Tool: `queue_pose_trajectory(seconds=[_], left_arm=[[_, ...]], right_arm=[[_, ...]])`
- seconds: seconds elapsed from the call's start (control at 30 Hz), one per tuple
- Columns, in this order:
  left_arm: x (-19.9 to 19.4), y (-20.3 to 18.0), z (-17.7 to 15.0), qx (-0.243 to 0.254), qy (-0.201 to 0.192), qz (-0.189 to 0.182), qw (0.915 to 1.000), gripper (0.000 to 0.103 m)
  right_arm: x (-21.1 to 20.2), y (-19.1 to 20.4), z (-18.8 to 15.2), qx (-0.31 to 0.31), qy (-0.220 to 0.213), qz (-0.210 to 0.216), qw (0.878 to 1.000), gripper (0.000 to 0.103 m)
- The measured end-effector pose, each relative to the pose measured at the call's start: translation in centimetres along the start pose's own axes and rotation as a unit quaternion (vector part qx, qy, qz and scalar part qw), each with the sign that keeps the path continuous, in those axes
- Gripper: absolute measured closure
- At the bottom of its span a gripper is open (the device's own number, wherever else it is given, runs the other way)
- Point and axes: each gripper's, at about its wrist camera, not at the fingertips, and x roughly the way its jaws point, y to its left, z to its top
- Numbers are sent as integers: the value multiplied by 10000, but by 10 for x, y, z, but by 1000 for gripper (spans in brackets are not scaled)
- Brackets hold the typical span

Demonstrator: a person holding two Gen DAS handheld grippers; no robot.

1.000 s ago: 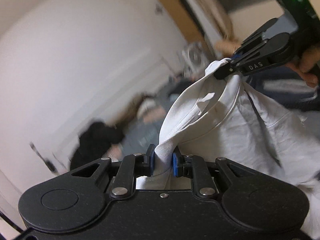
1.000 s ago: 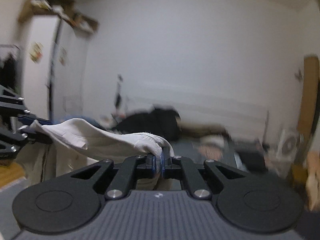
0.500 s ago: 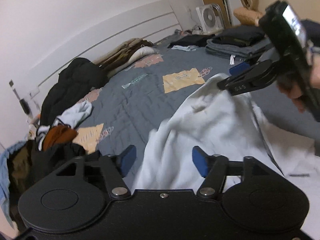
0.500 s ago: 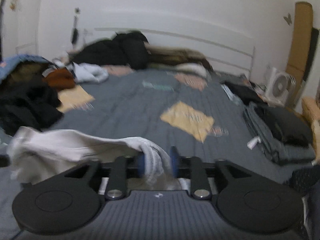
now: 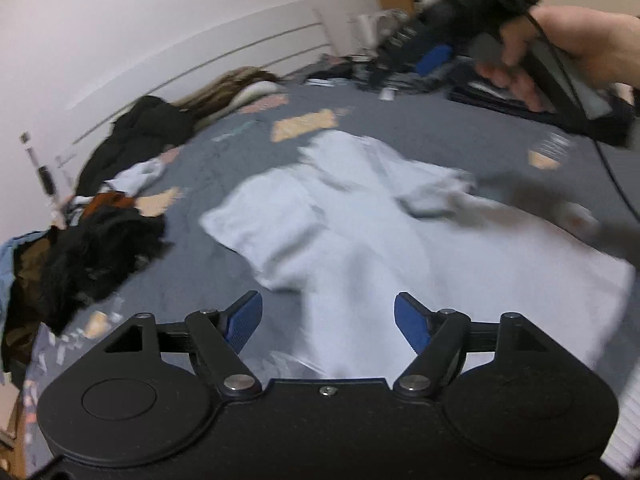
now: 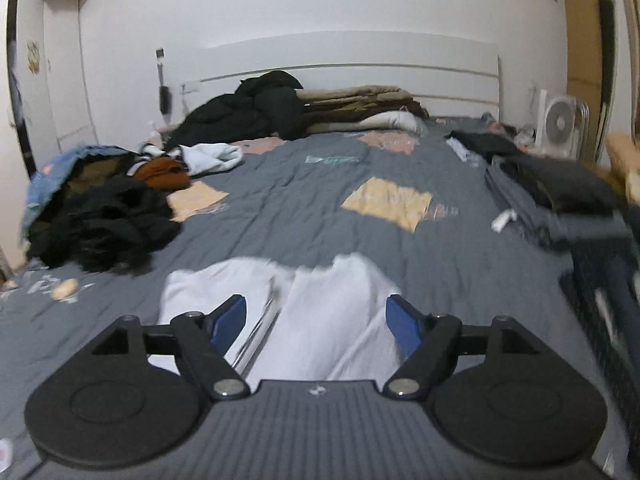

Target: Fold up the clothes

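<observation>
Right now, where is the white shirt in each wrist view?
Left wrist: white shirt spread across centre and right, beyond the open jaws.
Right wrist: white shirt at bottom centre, between the open jaws.
Shared landmark: black clothes pile, left of the shirt.

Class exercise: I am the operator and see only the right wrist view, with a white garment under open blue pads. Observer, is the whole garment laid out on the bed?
Observer: Yes. In the left wrist view the white garment lies spread on the grey bedspread, one sleeve out to the side.
Operator: Where is my own hand-held gripper?
Observer: The right hand-held gripper hangs above the bed's far side, blurred, gripped by a hand.
Operator: And the left hand-held gripper?
Observer: The left hand-held gripper is open, empty, over the garment's near edge.
</observation>
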Motion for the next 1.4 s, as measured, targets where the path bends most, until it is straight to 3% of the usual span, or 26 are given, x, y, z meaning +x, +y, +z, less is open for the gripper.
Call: queue_pose_trajectory(seconds=[0.1,0.23,0.33,0.37,0.43,0.5,0.6,0.73,0.9,1.1,1.13,1.2,1.27,1.4], left_arm=[[-7,-29,-16,276,82,34,9996,31],[3,-56,-34,747,271,150,9967,36],[17,-66,-44,914,412,277,9946,53],[20,-65,-45,845,451,299,9950,64],[23,-59,-46,667,504,323,9960,72],[26,-54,-47,488,557,346,9967,91],[31,-46,-48,220,636,381,9970,95],[1,-10,-41,-623,396,694,9949,96],[-15,19,-60,-1154,1002,1038,9828,97],[-33,53,-85,-1739,1774,1438,9579,96],[-38,51,-85,-1710,1650,1447,9605,94],[-46,40,-78,-1453,1281,1339,9719,72],[-48,22,-65,-997,973,1086,9843,60],[-33,-24,-46,-16,564,609,9965,59]], right_arm=[[-29,-1,-32,390,-17,49,9992,26],[-40,-3,-67,552,235,-11,9982,26],[-38,-2,-82,386,403,111,9984,26],[-37,-3,-87,352,444,172,9982,26],[-37,-4,-94,305,477,270,9980,26],[-35,-10,-98,442,450,288,9976,26],[-32,-17,-100,637,490,329,9962,26],[-30,-21,-100,694,435,337,9961,26],[-28,-25,-102,732,488,297,9957,26],[-28,-27,-104,665,557,194,9960,26],[-28,-26,-104,627,571,169,9963,26],[-28,-26,-104,588,579,157,9965,26],[-28,-25,-104,572,578,173,9965,26],[-27,-22,-102,591,574,263,9963,26]])
